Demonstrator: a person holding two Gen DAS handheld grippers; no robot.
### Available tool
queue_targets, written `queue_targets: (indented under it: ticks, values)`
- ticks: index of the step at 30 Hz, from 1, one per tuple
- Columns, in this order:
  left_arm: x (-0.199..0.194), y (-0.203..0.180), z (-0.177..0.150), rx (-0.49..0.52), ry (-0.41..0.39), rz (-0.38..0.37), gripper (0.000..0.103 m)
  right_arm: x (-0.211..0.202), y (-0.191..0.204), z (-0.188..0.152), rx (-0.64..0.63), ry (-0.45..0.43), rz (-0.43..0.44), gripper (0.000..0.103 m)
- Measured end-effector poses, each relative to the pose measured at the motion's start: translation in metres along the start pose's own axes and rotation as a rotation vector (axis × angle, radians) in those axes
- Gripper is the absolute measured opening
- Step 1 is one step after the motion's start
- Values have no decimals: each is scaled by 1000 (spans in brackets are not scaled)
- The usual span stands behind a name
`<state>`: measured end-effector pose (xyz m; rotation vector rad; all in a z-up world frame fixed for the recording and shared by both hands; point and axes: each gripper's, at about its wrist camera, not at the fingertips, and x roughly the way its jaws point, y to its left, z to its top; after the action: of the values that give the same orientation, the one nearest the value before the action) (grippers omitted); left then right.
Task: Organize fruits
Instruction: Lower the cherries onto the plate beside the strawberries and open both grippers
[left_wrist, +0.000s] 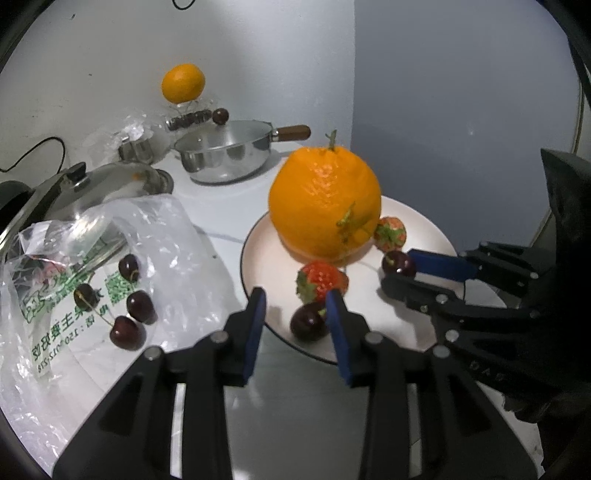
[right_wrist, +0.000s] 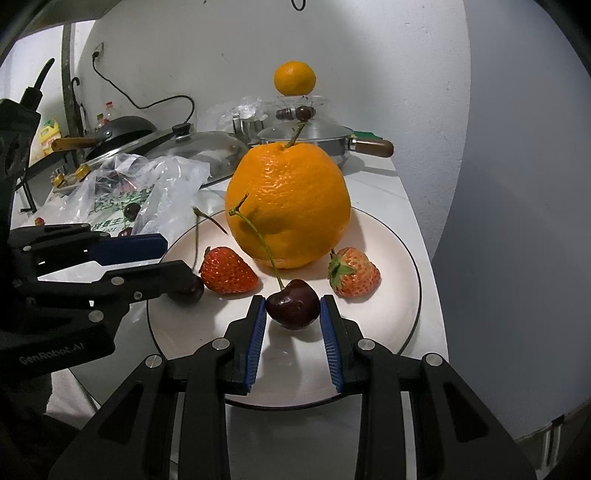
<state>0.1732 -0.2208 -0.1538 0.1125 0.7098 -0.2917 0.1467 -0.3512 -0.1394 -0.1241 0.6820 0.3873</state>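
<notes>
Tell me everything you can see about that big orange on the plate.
The big orange looks bright, with dimpled, slightly ridged skin and a short green stem on top. It sits upright near the middle of the white plate, whole and unpeeled. Two strawberries lie close by its base, a red one and a paler one. A cherry's long stem crosses in front of it. Neither gripper touches it.

A home kitchen: a saucepan (left_wrist: 225, 155), wok (right_wrist: 122, 129) and glass lid (right_wrist: 192, 147) crowd the white counter (right_wrist: 391, 192).
</notes>
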Motion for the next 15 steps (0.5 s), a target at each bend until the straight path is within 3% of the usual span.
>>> queue_targets:
  ticks: [12, 15]
  values:
    - [-17, 16, -1, -36, -47, 24, 36, 0, 8, 2, -6, 7, -14, 34]
    - [-20, 19, -2, -44, -54, 27, 49, -3, 11, 3, -7, 1, -20, 37]
